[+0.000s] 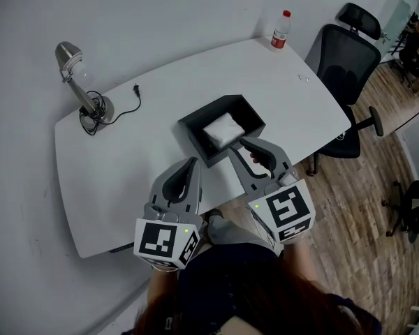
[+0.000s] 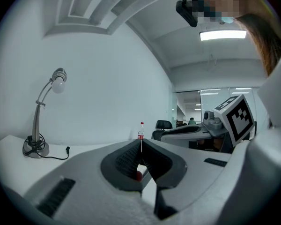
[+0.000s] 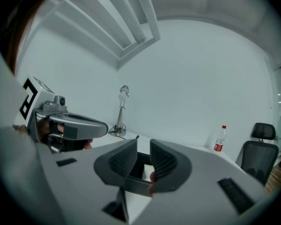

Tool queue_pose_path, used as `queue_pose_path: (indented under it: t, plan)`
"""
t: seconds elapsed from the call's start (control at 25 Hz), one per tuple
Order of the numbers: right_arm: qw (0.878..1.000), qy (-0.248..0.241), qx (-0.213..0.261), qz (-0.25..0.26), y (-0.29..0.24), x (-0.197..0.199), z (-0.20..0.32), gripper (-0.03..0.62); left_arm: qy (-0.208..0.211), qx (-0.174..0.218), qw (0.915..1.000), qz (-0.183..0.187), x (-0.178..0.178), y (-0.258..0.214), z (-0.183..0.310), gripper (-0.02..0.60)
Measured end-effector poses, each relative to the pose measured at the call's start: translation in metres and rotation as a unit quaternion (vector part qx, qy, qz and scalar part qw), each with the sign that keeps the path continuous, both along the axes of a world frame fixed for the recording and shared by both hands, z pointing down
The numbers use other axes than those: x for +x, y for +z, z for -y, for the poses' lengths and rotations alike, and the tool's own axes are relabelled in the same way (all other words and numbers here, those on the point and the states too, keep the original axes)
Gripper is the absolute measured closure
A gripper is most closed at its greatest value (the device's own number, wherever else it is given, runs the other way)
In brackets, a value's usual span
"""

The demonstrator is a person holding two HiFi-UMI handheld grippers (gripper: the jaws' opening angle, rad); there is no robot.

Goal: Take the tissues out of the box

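A black open box (image 1: 194, 132) sits near the front edge of the white table (image 1: 126, 173). A white pack of tissues (image 1: 223, 129) lies inside it. My right gripper (image 1: 236, 146) hovers at the box's near right corner, its jaws a little apart with nothing between them. In the right gripper view, the right gripper (image 3: 143, 145) shows that gap, with the box's dark wall (image 3: 135, 185) just below. My left gripper (image 1: 192, 162) is held over the table's front edge, beside the box's near left side. In the left gripper view, the left gripper (image 2: 140, 148) has its jaws meeting, empty.
A desk lamp (image 1: 77, 82) with its cord stands at the table's far left. A red-capped bottle (image 1: 281, 31) stands at the far right corner. A black office chair (image 1: 348, 65) is beside the table's right end, on wooden floor.
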State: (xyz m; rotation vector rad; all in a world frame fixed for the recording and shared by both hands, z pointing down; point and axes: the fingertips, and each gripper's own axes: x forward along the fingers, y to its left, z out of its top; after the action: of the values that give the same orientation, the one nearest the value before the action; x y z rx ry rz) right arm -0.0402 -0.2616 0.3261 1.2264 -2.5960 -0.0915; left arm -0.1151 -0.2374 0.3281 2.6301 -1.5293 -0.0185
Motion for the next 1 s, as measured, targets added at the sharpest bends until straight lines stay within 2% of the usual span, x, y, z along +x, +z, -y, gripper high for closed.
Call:
queue_pose_path:
  t: [0.52,1.0]
  plan:
    - [0.998,-0.017,-0.048,-0.043,0.029,-0.01,0.037,0.411,0.001,-0.018,0.9998,-0.004,-0.002,0.01,0.034,0.557]
    - [0.988,-0.037,-0.11,-0.098,0.07,-0.018,0.062,0.347,0.002,-0.037,0.9993,-0.007,-0.001,0.023,0.059,0.557]
